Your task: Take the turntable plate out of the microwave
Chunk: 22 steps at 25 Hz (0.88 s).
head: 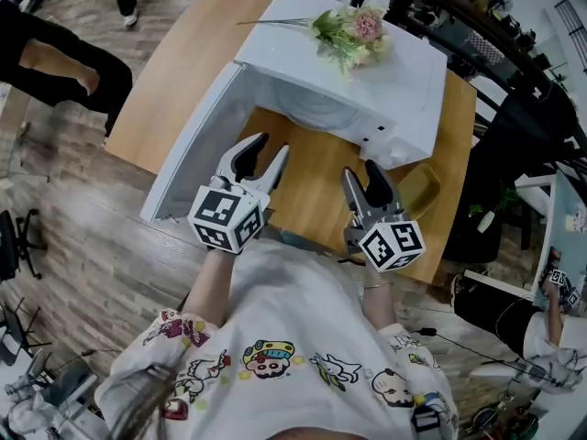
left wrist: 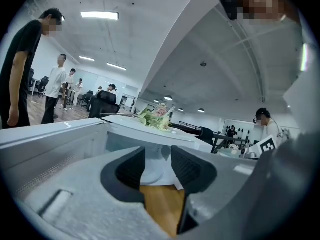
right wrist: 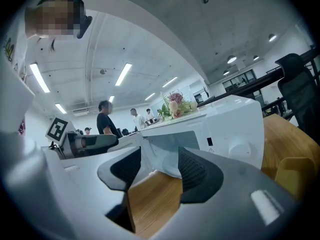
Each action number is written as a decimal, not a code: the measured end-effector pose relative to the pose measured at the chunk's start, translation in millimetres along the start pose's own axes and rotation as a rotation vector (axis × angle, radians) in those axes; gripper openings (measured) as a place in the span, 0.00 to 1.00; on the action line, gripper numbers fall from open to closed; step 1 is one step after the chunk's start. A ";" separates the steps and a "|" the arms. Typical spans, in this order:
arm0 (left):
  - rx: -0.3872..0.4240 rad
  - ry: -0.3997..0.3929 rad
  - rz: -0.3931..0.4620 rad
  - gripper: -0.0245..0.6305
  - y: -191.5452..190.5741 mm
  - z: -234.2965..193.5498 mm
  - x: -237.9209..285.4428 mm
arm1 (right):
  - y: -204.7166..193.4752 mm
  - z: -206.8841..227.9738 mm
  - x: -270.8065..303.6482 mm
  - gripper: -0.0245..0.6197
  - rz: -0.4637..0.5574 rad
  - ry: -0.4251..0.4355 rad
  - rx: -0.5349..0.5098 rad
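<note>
A broad wooden table [head: 183,71] carries a white microwave [head: 404,81], its door [head: 188,159] swung wide to the left so the cavity faces the person in the printed white shirt [head: 293,337] who stands at the table's near edge. They hold both tongs low over the bare wood just in front of the opening. The left gripper [head: 272,145] points toward the left part of the cavity, close beside the door; its jaws stand apart with nothing between them, only tabletop and the cavity beyond. The right gripper [head: 360,169] sits near it, in front of the control panel side, its jaws likewise parted and empty. The turntable plate [head: 312,113], pale and round, lies inside the microwave on the cavity floor, apart from both grippers. A yellow object [head: 417,186], which I can't identify, rests on the table to the right of the microwave. A small bunch of pink and green flowers [head: 353,27] lies on the microwave's top.
</note>
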<state>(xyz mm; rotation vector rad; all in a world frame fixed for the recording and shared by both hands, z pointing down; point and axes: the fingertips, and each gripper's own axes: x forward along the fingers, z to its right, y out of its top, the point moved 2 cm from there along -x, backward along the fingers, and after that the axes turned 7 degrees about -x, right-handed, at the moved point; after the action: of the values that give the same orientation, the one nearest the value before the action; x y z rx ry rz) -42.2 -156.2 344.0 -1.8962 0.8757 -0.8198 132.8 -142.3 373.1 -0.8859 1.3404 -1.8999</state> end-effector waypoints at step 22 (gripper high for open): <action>-0.064 -0.086 -0.123 0.28 -17.2 -22.8 39.9 | -11.6 8.8 18.0 0.37 -0.016 -0.098 0.117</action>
<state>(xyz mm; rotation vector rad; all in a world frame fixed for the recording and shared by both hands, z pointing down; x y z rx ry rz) -34.9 -192.3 376.5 -2.0423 0.7462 -0.7848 128.4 -158.3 389.3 -0.9201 1.1563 -1.9006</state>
